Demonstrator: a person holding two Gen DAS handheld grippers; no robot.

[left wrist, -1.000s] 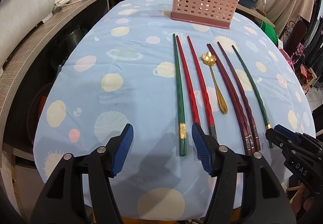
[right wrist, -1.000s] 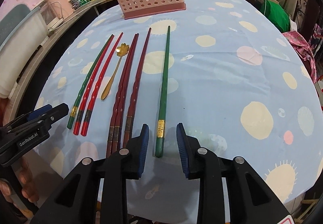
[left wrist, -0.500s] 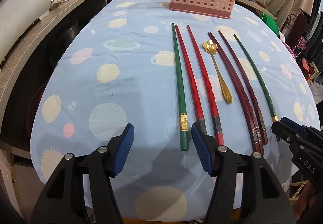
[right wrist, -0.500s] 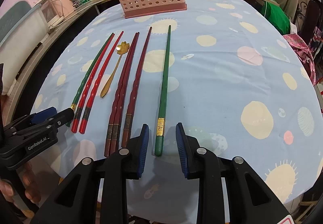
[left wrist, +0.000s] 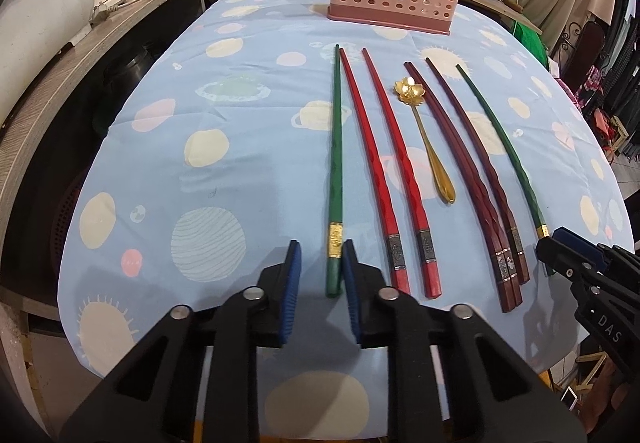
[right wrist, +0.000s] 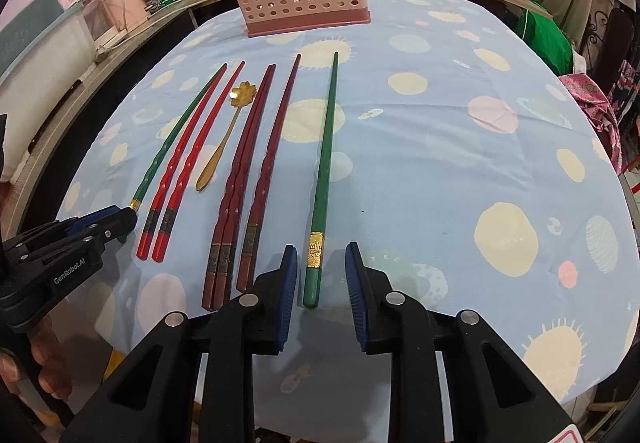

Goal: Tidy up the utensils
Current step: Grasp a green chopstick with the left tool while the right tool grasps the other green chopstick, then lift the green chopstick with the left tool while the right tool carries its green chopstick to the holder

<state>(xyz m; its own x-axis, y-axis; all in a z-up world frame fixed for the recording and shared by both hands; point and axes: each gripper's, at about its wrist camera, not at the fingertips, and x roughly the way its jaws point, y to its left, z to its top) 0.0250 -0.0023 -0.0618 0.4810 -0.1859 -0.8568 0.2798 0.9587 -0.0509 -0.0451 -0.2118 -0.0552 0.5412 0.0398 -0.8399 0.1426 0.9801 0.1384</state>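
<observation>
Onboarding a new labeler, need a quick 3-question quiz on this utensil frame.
1. True or false: the gold flower spoon lies at the far right end of the row.
2. Which utensil's handle end sits between the open jaws of the right gripper?
A. red chopstick
B. green chopstick
C. gold flower spoon
3. How many green chopsticks lie on the tablecloth in all?

Key:
1. False, it lies mid-row.
2. B
3. Two, one at each end of the row.
</observation>
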